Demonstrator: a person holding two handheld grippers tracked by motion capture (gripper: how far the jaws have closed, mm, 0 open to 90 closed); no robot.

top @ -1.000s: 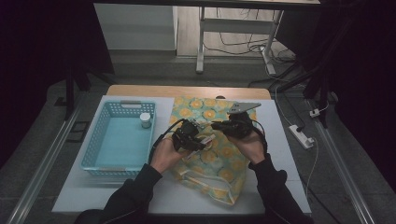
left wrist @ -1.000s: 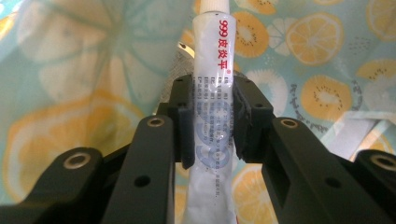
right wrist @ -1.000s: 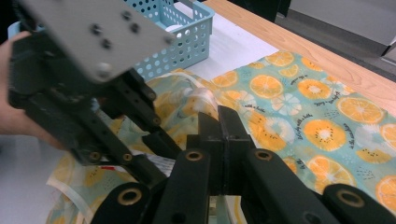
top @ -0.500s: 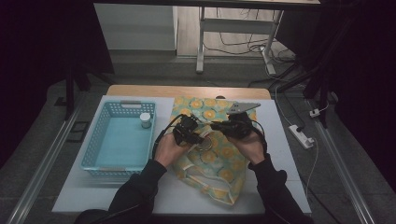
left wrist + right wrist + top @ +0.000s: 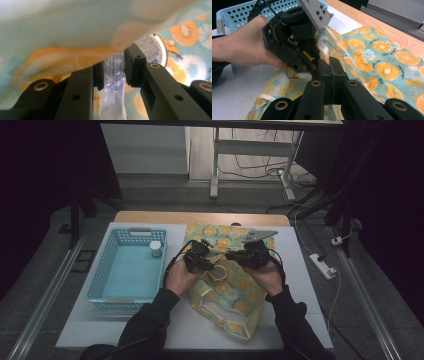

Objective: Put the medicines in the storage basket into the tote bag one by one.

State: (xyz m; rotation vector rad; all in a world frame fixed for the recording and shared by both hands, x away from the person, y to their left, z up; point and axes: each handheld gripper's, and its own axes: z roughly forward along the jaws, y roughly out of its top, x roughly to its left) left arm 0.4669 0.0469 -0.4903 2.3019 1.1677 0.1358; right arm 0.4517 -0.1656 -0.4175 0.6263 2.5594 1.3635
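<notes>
On the desk (image 5: 90, 330) the bag (image 5: 235, 300) lies at centre, its mouth at twelve o'clock. The right hand-held gripper (image 5: 235, 255) pinches the bag's edge; the left hand-held gripper (image 5: 209, 265) clamps a tub (image 5: 113, 75). If the fabric slips, the mouth sags and blocks the tub.

Dim light is falling on grey floor (image 5: 60, 245); a white desk's metal legs (image 5: 215, 165) are standing upper centre.

On the table lay one fruit-print bag (image 5: 235, 285), one blue basket (image 5: 100, 290) at left holding one small jar (image 5: 156, 248), and one round tub (image 5: 218, 272) between two grippers.
</notes>
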